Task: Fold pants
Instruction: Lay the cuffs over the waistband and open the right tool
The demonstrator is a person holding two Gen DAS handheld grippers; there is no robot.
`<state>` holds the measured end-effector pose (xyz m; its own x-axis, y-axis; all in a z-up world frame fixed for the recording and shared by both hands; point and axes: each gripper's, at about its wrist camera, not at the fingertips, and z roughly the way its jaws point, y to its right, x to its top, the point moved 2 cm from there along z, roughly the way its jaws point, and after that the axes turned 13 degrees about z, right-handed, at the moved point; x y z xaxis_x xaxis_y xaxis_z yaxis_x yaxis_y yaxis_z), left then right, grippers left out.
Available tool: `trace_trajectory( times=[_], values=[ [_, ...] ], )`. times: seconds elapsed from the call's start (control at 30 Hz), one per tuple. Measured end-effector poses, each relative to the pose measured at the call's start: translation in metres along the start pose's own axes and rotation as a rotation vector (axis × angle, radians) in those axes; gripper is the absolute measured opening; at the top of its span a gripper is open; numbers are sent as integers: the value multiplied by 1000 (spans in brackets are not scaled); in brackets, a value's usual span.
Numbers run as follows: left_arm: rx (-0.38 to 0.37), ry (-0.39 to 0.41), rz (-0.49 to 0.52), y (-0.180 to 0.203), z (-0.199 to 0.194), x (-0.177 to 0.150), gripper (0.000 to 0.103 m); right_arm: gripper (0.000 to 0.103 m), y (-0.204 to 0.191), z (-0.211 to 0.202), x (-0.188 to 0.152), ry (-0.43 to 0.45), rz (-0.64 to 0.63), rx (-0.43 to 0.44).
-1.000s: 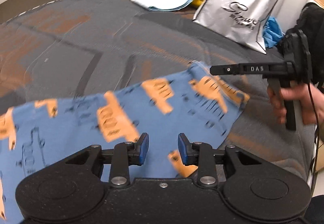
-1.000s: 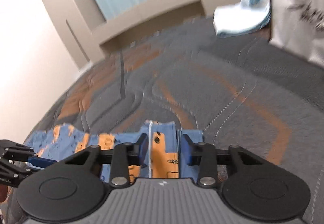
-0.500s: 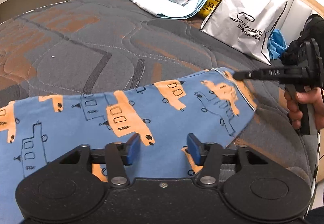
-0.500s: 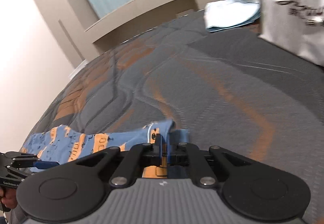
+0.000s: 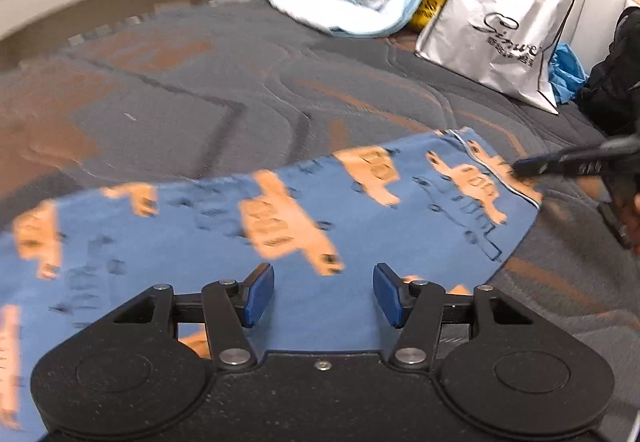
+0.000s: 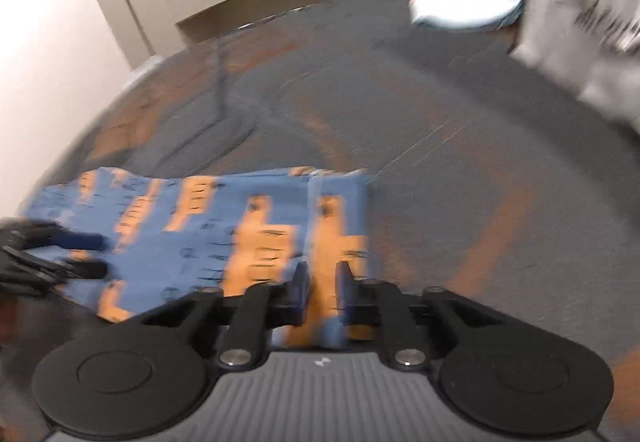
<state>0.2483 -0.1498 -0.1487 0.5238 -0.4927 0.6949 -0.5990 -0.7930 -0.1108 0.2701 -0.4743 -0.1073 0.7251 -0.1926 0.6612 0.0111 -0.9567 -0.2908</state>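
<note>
The blue pants [image 5: 280, 226] with orange truck prints lie spread flat on the grey and orange mattress [image 5: 200, 98]. My left gripper [image 5: 323, 294] is open and empty just above the cloth's near edge. My right gripper [image 6: 322, 292] hovers over the pants' end [image 6: 328, 226], its jaws a small gap apart with nothing pinched between them. It shows at the right of the left wrist view [image 5: 560, 166], at the pants' white-edged end. The left gripper shows at the left of the right wrist view [image 6: 80, 254].
A white paper bag [image 5: 508, 30] leans on the headboard at the far right. Light blue and white cloth [image 5: 352, 6] and a yellow item [image 5: 432, 2] lie at the far edge. A black bag [image 5: 612, 82] sits at the right.
My right gripper was shut on the pants' end half a second ago and has now opened slightly. My left gripper has opened wider. The pants lie flatter on the mattress.
</note>
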Motion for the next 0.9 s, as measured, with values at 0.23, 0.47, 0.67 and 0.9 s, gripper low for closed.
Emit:
trace_trajectory(
  times=[0.23, 0.47, 0.67, 0.9],
  values=[
    [257, -113, 10, -78, -43, -54, 67, 68, -102, 14, 9, -89, -145, 360],
    [413, -163, -82, -148, -89, -100, 80, 47, -183, 82, 8, -156, -284, 279],
    [273, -57, -41, -138, -83, -95, 80, 47, -284, 139, 62, -257, -335, 504],
    [233, -33, -34, -128, -65, -110, 82, 26, -358, 209, 64, -402, -528, 507]
  ],
)
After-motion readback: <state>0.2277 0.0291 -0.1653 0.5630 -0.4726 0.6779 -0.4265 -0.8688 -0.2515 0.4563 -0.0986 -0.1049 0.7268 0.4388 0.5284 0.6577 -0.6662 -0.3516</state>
